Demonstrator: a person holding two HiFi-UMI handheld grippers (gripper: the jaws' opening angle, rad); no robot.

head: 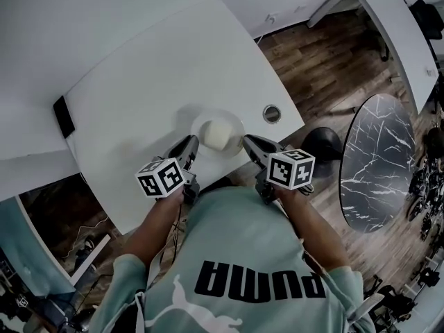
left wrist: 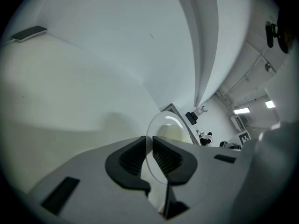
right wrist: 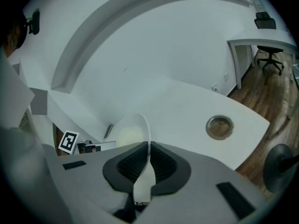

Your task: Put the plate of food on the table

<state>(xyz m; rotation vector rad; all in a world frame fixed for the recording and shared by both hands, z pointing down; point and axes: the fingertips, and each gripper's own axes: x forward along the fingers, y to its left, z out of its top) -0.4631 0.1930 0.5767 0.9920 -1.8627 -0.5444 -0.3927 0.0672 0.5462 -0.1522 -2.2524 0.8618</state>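
My left gripper [left wrist: 149, 155] is clamped on the plate [head: 199, 125]: both ribbed pads press on the thin rim, one on each face. My right gripper [right wrist: 149, 161] grips the opposite rim the same way, so the plate hangs between the two claws directly in front of my chest.

The plate is round and has no long axis of its own. The line from one grip to the other runs left to right across me, and the plate sits roughly level with its face up. A single pale, rounded lump of food [head: 218, 134] lies at its centre.

The plate is over the near edge of the white table [head: 173, 68]. A soft shadow [head: 182, 113] lies on the tabletop just beyond the plate, and I cannot tell whether the plate's underside touches the surface.

On the tabletop, a round cable hole [head: 271, 113] is set near the right corner, close to the right claw. A flat black slab [head: 63, 116] lies at the far left edge, well apart from the plate.

The floor [head: 333, 54] is dark wood planks. To my right stands a round black marble-top table [head: 378, 161]. Beyond it is another white desk [head: 395, 26], with a black office chair [right wrist: 270, 57] beside it.
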